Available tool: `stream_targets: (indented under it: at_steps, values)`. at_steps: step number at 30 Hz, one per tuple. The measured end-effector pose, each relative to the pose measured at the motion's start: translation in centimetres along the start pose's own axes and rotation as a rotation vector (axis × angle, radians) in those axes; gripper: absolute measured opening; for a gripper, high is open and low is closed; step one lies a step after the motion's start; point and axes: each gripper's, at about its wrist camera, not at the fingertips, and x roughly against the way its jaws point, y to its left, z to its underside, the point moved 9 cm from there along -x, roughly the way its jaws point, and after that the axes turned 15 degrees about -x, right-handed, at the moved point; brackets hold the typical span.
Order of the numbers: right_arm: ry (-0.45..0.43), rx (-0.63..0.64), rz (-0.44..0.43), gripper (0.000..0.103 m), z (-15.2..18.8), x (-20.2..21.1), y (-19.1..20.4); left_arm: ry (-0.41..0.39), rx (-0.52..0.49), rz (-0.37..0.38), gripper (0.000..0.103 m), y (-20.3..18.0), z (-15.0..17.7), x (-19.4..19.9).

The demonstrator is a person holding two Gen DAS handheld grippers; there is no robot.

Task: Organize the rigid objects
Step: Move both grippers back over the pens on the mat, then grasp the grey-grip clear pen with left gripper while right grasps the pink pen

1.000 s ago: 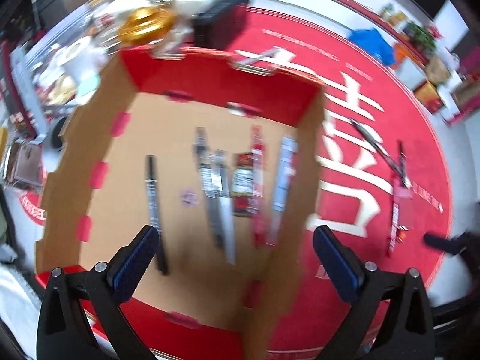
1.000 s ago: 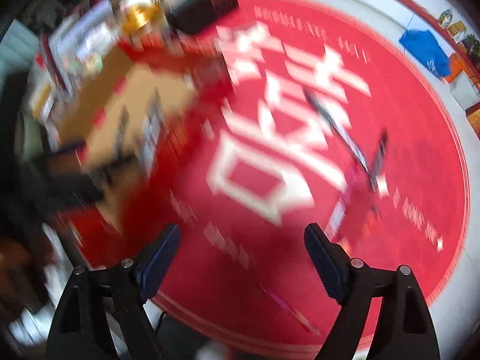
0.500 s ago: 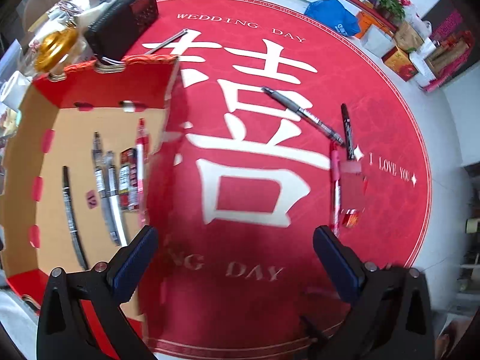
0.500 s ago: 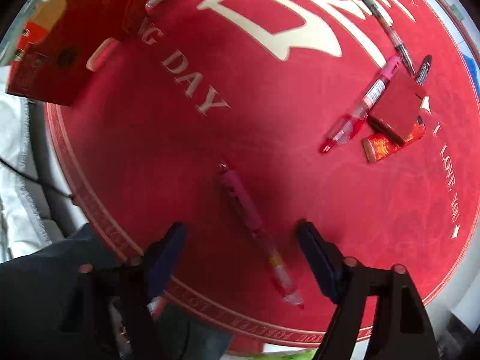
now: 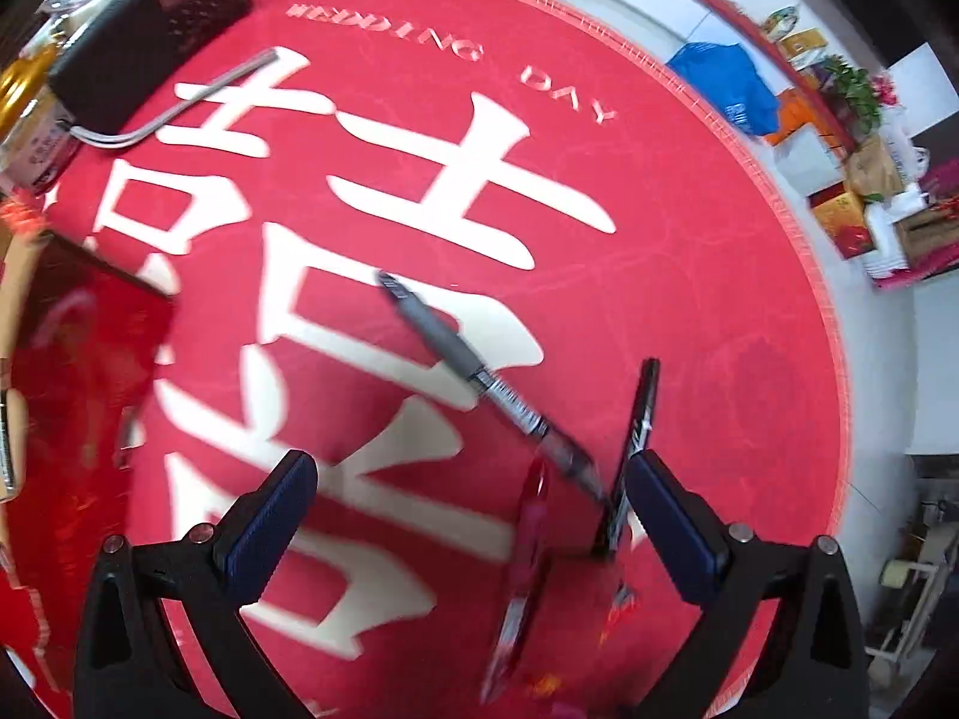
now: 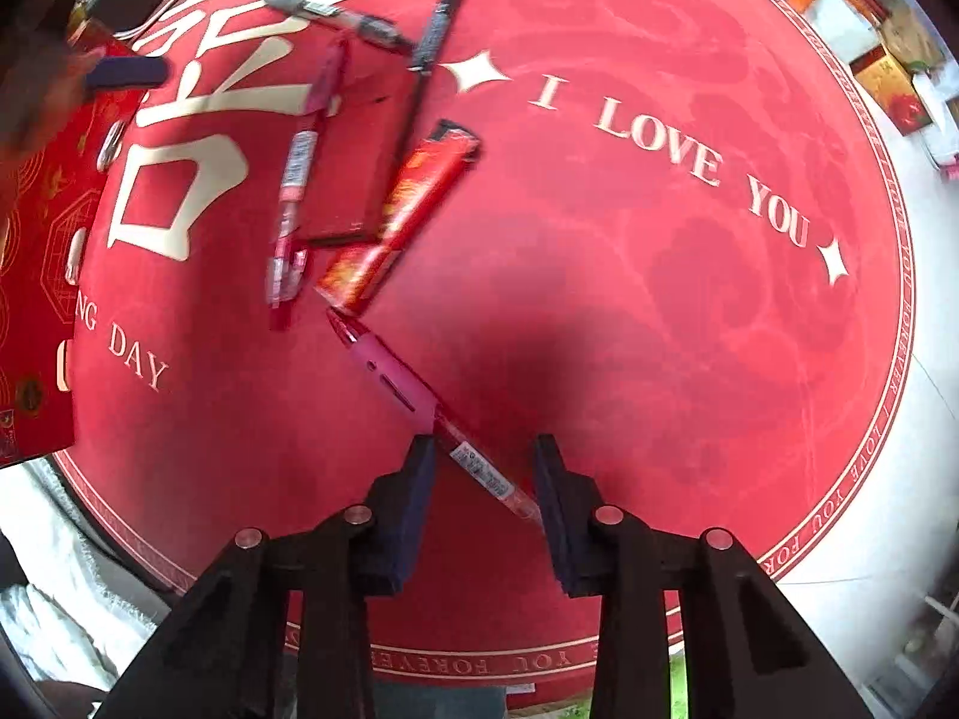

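Note:
My right gripper (image 6: 484,449) is open, its fingers straddling a pink pen (image 6: 419,401) that lies on the red round mat (image 6: 659,299). Beyond it lie a red pen (image 6: 296,180), a red flat box (image 6: 359,168), a red-gold packet (image 6: 401,215), a grey pen (image 6: 335,15) and a black pen (image 6: 431,30). My left gripper (image 5: 467,479) is open and empty above the mat, over the grey pen (image 5: 473,377), black pen (image 5: 629,455) and red pen (image 5: 521,569). The red cardboard box (image 5: 78,359) is at the left edge.
A black basket (image 5: 150,18) with a wire handle, a gold-lidded jar (image 5: 24,84) and clutter sit at the far left of the table. Beyond the mat's right edge are floor, a blue bag (image 5: 725,84) and boxes. The box's outer wall (image 6: 36,239) shows left in the right view.
My left gripper has swung right, away from the box and over the loose pens. My right gripper has dropped onto the pink pen and its fingers have narrowed around it.

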Motion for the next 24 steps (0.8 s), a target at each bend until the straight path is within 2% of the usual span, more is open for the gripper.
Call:
stream_targets:
  at_steps: [3,6,8,10,11,13,15,21,24]
  values:
    - [-0.003,0.006,-0.011,0.036,-0.1,0.0,-0.4,0.047,-0.008,-0.086,0.103,0.5,0.6,-1.6]
    - [-0.003,0.015,-0.027,0.036,0.3,-0.3,-2.5,0.028,-0.067,-0.147,0.103,2.1,1.1,-1.4]
    - [0.001,0.006,-0.048,0.036,0.2,-0.2,-3.0,0.004,-0.162,-0.208,0.103,2.8,0.8,-0.7]
    - [0.001,0.0,-0.063,0.036,0.4,-0.1,-3.6,-0.024,-0.302,-0.311,0.103,3.1,0.3,0.0]
    - [0.0,-0.002,-0.07,0.036,0.7,-0.1,-4.1,-0.027,-0.334,-0.326,0.103,3.0,0.2,0.1]
    - [0.0,-0.003,-0.084,0.037,0.8,0.0,-4.3,-0.007,-0.343,-0.29,0.103,2.6,0.5,-0.1]
    - [-0.01,0.019,-0.076,0.037,0.7,0.3,-4.5,0.002,-0.289,-0.219,0.103,2.1,0.9,-0.5]
    - [-0.076,0.285,0.004,0.037,0.7,1.5,-3.0,0.002,-0.159,-0.147,0.103,1.2,1.5,-1.3]
    - [-0.093,0.404,0.023,0.037,1.1,1.4,-2.3,-0.015,-0.109,-0.15,0.103,1.4,1.7,-1.2]
